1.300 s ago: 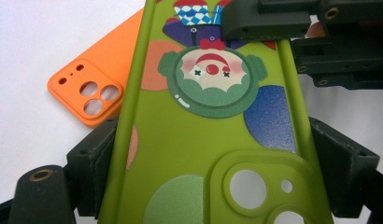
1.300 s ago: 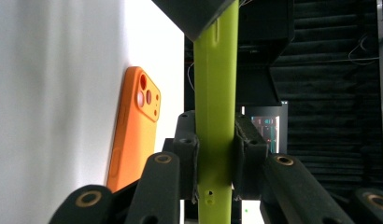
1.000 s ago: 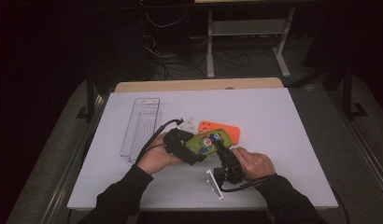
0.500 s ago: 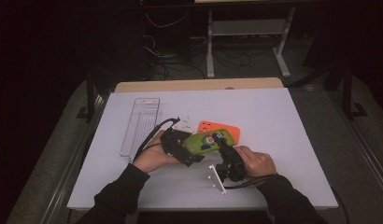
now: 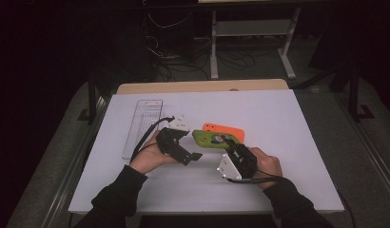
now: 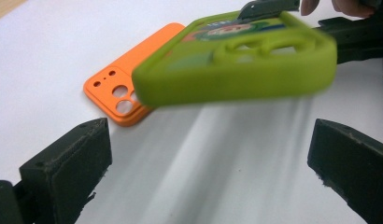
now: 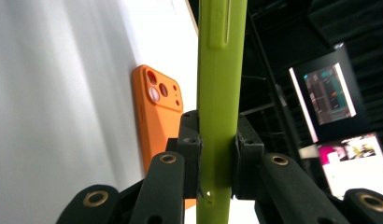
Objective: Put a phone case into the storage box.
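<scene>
— Pinching the green phone case (image 7: pixel 221 93) edge-on in the right gripper (image 7: pixel 217 154), mid-frame?
— Yes; probably lifted above the orange case (image 6: pixel 129 88). Left gripper (image 6: pixel 203 163) just opened wide, gripping nothing.

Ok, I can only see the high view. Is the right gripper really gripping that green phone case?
Observer: Yes. The right gripper view shows the right gripper with its jaws pressed on both faces of the lime-green rubbery phone case.
Operator: Is the left one holding it too?
Observer: No. The left gripper has just been opening its jaws, and they stand wide with nothing between them.
Operator: Is the green case lying on the table?
Observer: It looks lifted. The left gripper view shows a gap under it, above the white table, next to the flat orange plastic phone case.
</scene>
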Demonstrator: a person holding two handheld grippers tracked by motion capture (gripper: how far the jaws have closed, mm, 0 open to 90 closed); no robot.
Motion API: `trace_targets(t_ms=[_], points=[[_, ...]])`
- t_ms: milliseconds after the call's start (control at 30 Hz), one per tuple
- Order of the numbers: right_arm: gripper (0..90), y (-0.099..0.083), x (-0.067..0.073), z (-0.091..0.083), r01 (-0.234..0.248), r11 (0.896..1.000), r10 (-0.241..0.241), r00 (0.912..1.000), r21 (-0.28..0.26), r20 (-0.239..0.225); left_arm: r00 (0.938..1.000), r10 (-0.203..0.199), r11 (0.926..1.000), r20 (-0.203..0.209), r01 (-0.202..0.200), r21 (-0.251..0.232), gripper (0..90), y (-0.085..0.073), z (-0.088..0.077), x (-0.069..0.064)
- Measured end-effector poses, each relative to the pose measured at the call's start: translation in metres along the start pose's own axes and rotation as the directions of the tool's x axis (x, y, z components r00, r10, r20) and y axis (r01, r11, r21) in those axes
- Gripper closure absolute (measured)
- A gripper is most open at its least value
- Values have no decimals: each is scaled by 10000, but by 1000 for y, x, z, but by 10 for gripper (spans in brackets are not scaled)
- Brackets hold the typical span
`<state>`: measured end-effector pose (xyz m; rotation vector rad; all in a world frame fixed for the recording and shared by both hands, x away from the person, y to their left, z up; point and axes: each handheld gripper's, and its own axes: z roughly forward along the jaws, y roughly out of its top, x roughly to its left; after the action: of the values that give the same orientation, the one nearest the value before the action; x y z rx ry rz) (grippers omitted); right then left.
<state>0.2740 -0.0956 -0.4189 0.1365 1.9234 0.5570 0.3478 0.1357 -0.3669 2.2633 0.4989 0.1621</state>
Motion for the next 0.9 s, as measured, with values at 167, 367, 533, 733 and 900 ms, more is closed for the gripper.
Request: trace_targets(t_ms=[167, 367, 533, 733, 900], points=[[758, -2, -6, -1, -1416, 9899, 1419, 9882, 99, -580, 9999, -114, 9999, -90, 113, -85, 0, 0, -1, 0], [758, -4, -10, 1, -2652, 9641, 2653, 9579, 156, -1094, 9993, -357, 9992, -125, 355, -181, 0, 0, 2, -1], [757, -6, -14, 3, -3284, 9441, 3291, 9320, 307, -1518, 9999, -23, 10000, -169, 22, -60, 0, 0, 1, 1], [757, -10, -20, 6, -4983, 8644, 5000, 8371, 678, -2221, 9994, -77, 9998, -344, 70, -180, 11, -1, 0, 1], [757, -15, -26, 8, -6103, 7848, 6134, 7402, 1080, -2754, 9986, -349, 9989, -394, 336, -338, 11, -1, -1, 2]])
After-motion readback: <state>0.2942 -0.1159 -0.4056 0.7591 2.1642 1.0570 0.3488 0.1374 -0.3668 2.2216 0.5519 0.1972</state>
